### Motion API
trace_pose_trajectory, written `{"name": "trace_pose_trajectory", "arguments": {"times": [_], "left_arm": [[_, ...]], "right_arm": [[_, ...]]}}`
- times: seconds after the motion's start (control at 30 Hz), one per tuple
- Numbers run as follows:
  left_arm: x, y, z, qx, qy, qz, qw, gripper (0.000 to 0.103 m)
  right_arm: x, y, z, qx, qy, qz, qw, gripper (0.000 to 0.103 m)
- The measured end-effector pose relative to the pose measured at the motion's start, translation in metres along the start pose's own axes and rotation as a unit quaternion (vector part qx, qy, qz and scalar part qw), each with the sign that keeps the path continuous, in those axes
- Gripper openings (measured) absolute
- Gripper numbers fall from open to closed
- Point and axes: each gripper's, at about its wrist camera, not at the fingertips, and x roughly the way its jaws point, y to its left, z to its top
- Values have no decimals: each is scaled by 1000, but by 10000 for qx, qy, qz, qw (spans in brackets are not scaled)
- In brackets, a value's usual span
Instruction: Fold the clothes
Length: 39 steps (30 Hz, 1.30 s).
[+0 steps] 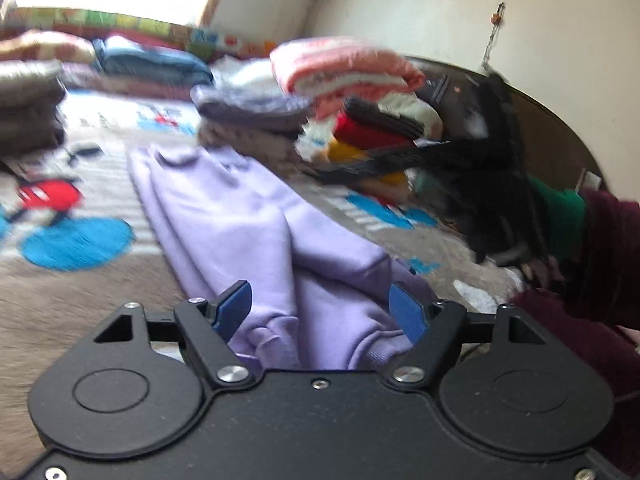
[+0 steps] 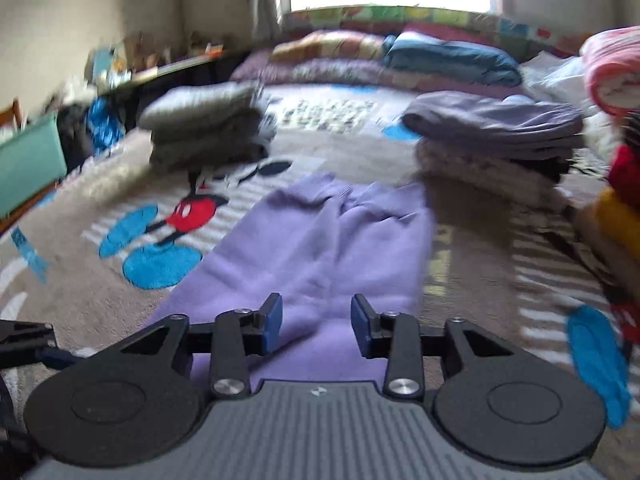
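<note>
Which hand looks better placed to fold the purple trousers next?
Probably the left. The left gripper has the bunched cuffs of the purple trousers between its wide-open jaws. The right gripper stands open over flat cloth, with no edge to pinch.

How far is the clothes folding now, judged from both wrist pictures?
Done: folded stacks, such as the grey pile and the purple-grey pile, sit on the blanket.
In hand: the lilac garment lies lengthwise, partly folded; the left gripper and the right gripper are open over it.
Left: fold it shorter, then stack it.
</note>
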Motion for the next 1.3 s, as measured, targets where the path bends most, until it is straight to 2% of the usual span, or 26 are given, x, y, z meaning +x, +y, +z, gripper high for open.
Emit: {"name": "trace_pose_trajectory", "arguments": {"times": [0.1,0.17,0.27,0.37,0.43,0.6,0.7,0.8,0.9,1.0,1.07,1.13,1.23,1.3], "left_arm": [[-10,-6,-5,175,-137,384,9990,75],[-17,-9,-9,311,-108,680,9971,75],[-23,-19,-16,714,107,1028,9921,75],[-33,-33,-29,1193,302,1319,9836,75],[-37,-44,-41,1589,507,1363,9765,75],[-27,-75,-66,2685,754,1643,9462,75],[-11,-87,-76,3502,865,1939,9123,75],[7,-89,-94,4350,1210,2203,8647,75],[14,-84,-99,4669,1099,2311,8465,76],[22,-77,-101,4916,963,2494,8288,76],[29,-72,-100,4982,828,2460,8273,77],[33,-67,-95,4938,729,2399,8327,77],[37,-61,-89,4775,661,2330,8446,76],[42,-58,-85,4672,631,2295,8515,76]], "right_arm": [[-45,-19,-25,156,-492,-96,9986,45],[-71,-26,-46,155,-763,-165,9968,52],[-94,-19,-81,-339,-908,-287,9949,57],[-105,-2,-115,-1096,-864,-336,9897,57],[-112,9,-136,-1551,-879,-286,9836,57],[-115,41,-171,-2726,-563,-302,9600,59],[-101,57,-183,-3301,-334,-603,9414,59],[-88,66,-200,-3900,-344,-880,9160,59],[-79,69,-199,-4210,-431,-1155,8986,62],[-70,64,-193,-4237,-464,-1288,8954,62],[-64,64,-192,-4337,-540,-1288,8902,62],[-59,63,-191,-4428,-647,-1263,8853,63],[-57,59,-188,-4338,-752,-1155,8904,64],[-55,58,-187,-4259,-766,-1034,8955,59]]}}
